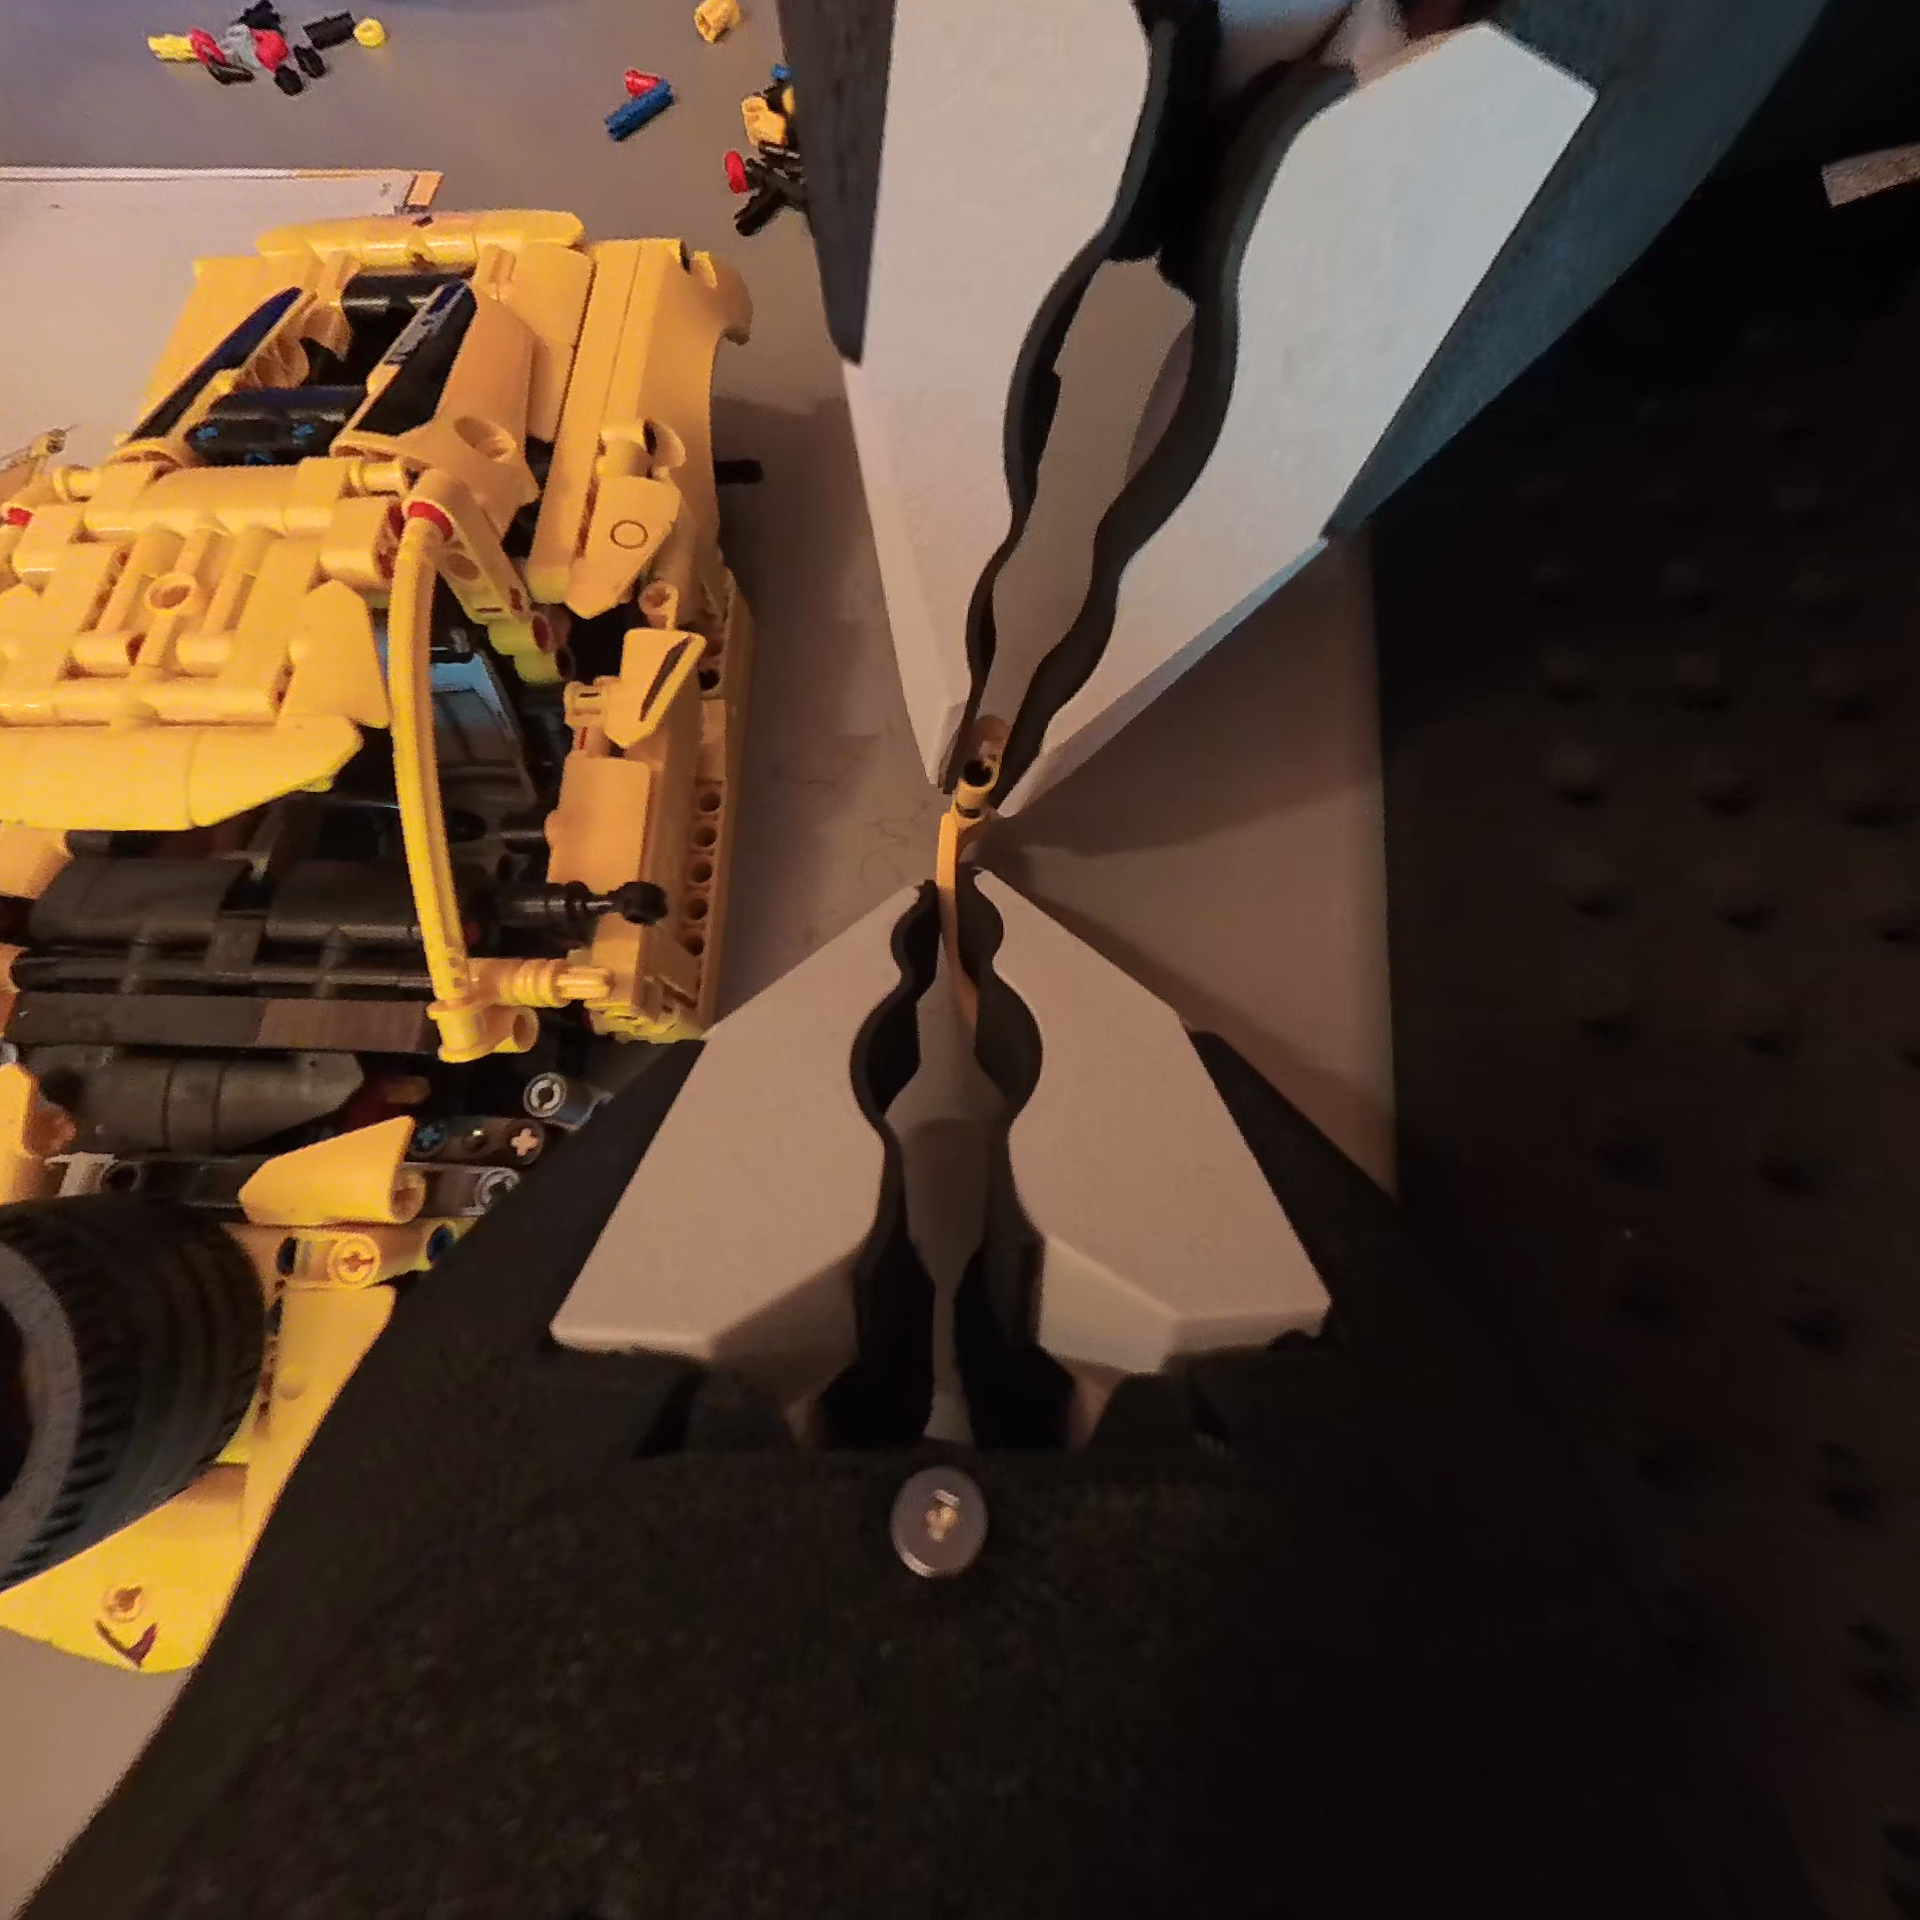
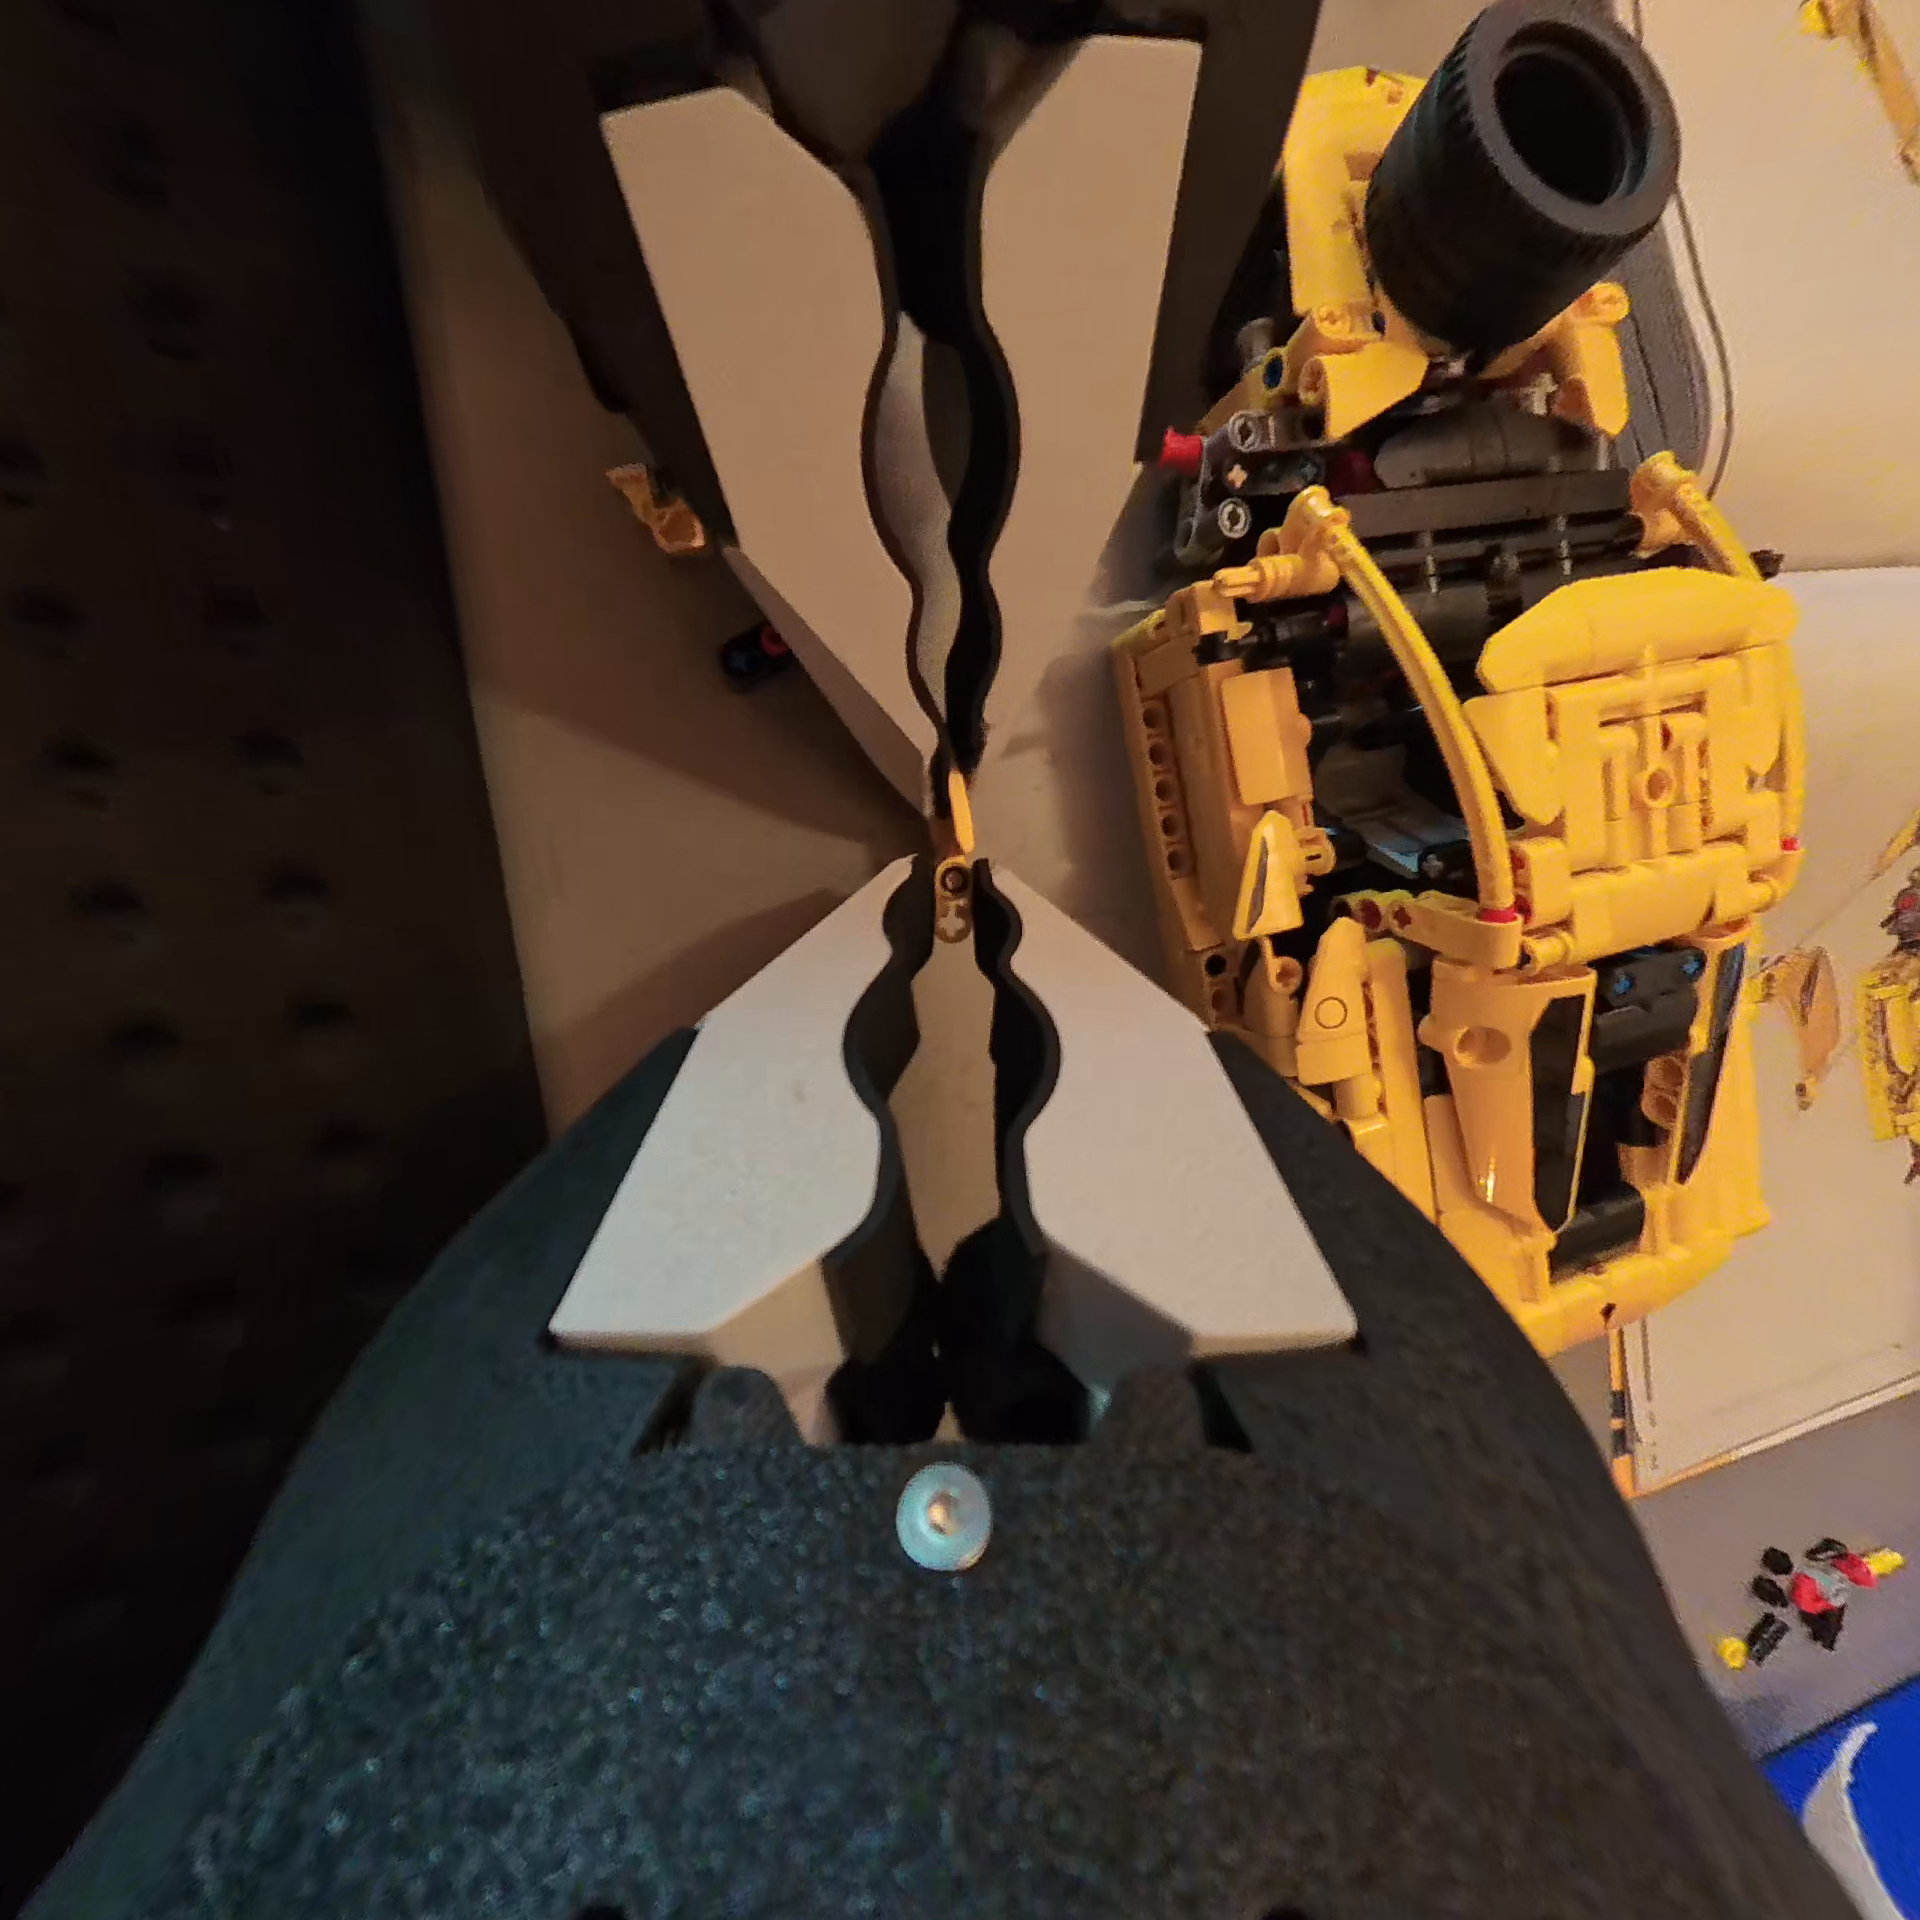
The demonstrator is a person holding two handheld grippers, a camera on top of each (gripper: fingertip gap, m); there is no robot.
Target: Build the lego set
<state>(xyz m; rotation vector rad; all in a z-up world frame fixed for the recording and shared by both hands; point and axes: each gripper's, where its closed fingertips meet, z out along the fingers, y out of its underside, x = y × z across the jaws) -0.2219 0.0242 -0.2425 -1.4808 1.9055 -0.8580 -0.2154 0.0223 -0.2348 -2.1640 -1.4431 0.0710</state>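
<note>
Lying at the left on the pale table [image 1: 821, 748], the yellow lego car [image 1: 364, 675] leaves a bare strip between itself and both grippers. Left gripper [image 1: 948, 914] pinches a thin yellow hose [image 1: 948, 862]; right gripper [image 2: 954, 883], tip to tip with it, clamps the hose's connector [image 2: 954, 896]. Loose pieces [image 1: 260, 47] are strewn beyond.

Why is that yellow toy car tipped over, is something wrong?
The yellow car lies on its side, one black tyre pointing up, roof unfinished. Loose pieces are scattered about. Both tongs, left and right, pinch a thin yellow hose piece between them.
</note>
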